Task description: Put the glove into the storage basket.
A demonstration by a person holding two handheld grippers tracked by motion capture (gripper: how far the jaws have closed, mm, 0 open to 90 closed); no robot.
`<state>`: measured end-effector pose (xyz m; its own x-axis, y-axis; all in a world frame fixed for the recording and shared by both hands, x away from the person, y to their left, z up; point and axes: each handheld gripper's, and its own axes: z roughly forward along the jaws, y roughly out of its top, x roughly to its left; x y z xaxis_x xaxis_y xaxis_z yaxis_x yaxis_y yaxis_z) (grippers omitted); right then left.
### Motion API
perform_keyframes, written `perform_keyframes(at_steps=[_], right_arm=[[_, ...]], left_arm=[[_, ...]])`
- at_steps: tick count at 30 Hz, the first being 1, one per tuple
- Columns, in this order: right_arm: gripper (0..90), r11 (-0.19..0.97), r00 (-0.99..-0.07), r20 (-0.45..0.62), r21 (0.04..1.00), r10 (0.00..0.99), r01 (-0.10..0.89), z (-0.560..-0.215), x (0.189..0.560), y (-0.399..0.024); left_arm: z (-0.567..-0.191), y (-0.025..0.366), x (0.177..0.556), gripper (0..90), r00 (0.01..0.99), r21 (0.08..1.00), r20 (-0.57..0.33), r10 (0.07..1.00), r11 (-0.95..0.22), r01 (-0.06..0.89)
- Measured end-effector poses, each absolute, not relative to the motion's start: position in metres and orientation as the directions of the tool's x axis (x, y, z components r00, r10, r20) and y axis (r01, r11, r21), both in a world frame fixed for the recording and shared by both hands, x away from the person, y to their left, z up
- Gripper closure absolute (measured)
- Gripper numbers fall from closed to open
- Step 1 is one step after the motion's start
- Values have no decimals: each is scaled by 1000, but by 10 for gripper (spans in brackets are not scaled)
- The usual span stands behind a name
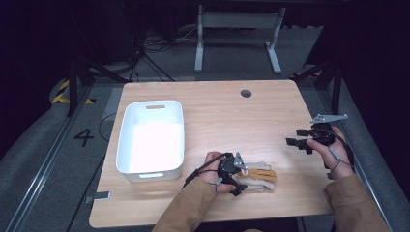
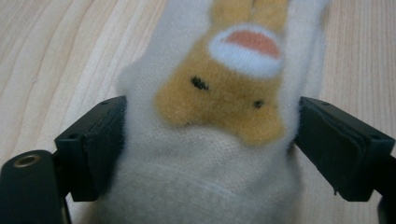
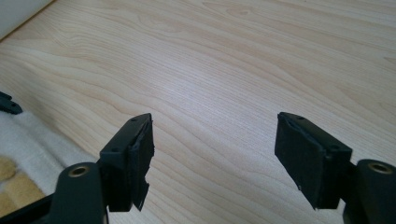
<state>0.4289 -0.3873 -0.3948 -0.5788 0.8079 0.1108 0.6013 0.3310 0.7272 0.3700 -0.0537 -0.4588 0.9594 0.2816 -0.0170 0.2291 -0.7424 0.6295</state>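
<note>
A fluffy white sock [image 1: 260, 175] with a tan animal face [image 2: 224, 88] lies on the wooden table [image 1: 217, 111] near the front edge. My left gripper [image 1: 241, 180] is down at the sock's cuff end, and its jaws stand wide on either side of the fabric [image 2: 205, 177] and touch it. The left gripper [image 2: 212, 103] is open around the sock. My right gripper [image 1: 296, 137] hovers open over bare wood at the table's right. In the right gripper view the right gripper [image 3: 215, 119] holds nothing, with the sock [image 3: 32, 144] at the lower left.
A white plastic bin [image 1: 153, 104] with a handle slot stands on the table's left half. A round cable hole [image 1: 246, 93] sits near the far edge. Beyond the table are a desk frame [image 1: 237, 29] and floor cables [image 1: 145, 48].
</note>
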Motion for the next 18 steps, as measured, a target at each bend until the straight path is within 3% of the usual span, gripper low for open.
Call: perform_keyframes(at_steps=[14, 16, 18], right_arm=[[292, 336, -583, 113, 724, 804, 603, -396, 430, -386], [292, 336, -582, 112, 723, 806, 604, -397, 430, -386], [292, 337, -582, 112, 722, 806, 605, -397, 430, -386]], left_arm=[[-465, -58, 370, 60, 962, 622, -8, 272, -752, 218], [-465, -58, 370, 91, 961, 630, -8, 277, -745, 220], [-462, -57, 369, 183, 956, 636, -6, 294, -737, 230]])
